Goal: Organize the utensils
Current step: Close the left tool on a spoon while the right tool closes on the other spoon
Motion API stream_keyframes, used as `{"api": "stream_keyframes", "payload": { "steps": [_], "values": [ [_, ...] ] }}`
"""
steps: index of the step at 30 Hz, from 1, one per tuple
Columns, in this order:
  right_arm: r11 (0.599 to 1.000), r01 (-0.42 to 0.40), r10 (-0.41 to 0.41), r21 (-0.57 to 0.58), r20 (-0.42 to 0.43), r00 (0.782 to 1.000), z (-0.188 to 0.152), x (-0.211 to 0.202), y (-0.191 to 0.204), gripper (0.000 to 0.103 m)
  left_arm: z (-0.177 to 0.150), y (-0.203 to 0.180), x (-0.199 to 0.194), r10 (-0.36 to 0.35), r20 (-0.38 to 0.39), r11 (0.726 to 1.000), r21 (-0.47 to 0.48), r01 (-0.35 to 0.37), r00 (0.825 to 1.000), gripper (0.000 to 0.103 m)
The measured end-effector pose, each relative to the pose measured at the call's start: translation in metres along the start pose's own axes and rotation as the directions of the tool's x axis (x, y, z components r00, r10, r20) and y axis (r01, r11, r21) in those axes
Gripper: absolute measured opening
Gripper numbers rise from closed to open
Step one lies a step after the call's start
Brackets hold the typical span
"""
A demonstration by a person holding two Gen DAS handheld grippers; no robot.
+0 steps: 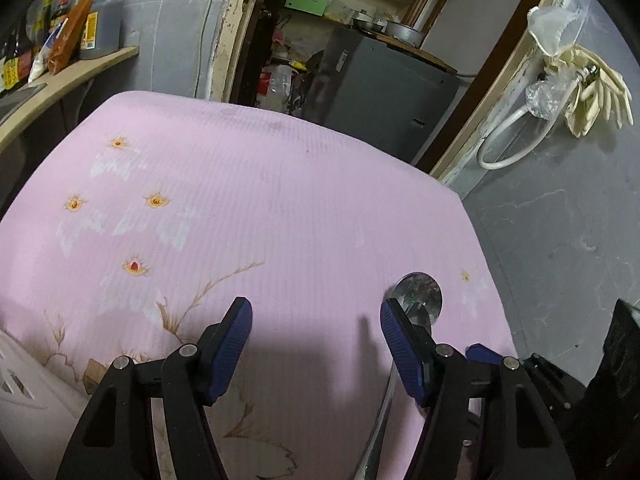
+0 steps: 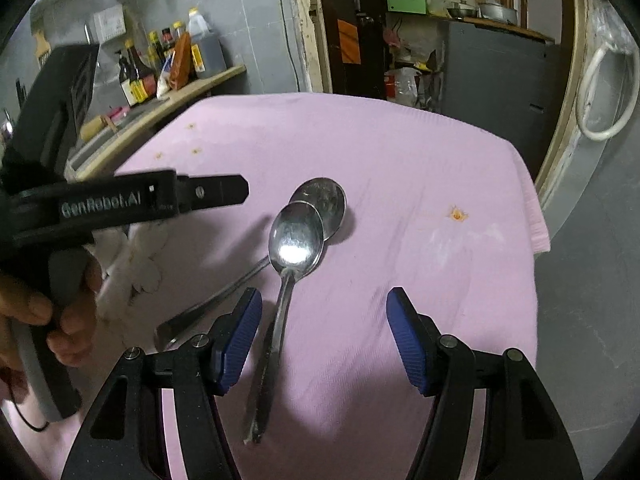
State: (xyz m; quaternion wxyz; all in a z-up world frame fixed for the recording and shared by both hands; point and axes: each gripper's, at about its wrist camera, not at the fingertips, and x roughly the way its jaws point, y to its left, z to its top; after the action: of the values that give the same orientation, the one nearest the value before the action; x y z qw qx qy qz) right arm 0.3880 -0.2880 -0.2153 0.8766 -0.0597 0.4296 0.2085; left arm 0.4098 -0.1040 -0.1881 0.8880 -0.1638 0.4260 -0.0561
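Tools held open above two crossed spoons on the pink-clothed bench.

Nothing is gripped by the right tool (image 2: 324, 340), whose jaws stand apart over the handle of the near spoon (image 2: 296, 240); that spoon's bowl is laid over the bowl of the far spoon (image 2: 328, 200). The left tool (image 1: 316, 344) is likewise open and empty. A clean pick would be helped if the near handle were centred between the pads before closing, so the lower spoon is not dragged. Both spoons are shown whole only in the right wrist view; in the left view one bowl (image 1: 420, 292) is glimpsed beside a finger, and a white tray corner (image 1: 24, 380) appears.
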Motion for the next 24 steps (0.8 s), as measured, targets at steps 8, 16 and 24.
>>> {"api": "stream_keyframes", "payload": {
  "steps": [8, 16, 24],
  "values": [
    [0.988, 0.127, -0.127, 0.084, -0.011, 0.992, -0.005, -0.014, -0.028, 0.059, 0.004, -0.003, 0.003, -0.033, 0.002, 0.999, 0.016, 0.033, 0.999, 0.065],
    [0.988, 0.039, -0.042, 0.147, 0.021, 0.999, -0.008, -0.016, -0.061, 0.057, 0.005, -0.026, 0.023, -0.119, -0.021, 0.987, 0.107, 0.121, 0.993, 0.059],
    [0.973, -0.173, 0.163, 0.15, 0.074, 0.984, 0.003, -0.003, -0.092, 0.052, 0.015, -0.041, 0.038, -0.146, -0.046, 0.967, 0.202, 0.152, 0.988, 0.043]
  ]
}}
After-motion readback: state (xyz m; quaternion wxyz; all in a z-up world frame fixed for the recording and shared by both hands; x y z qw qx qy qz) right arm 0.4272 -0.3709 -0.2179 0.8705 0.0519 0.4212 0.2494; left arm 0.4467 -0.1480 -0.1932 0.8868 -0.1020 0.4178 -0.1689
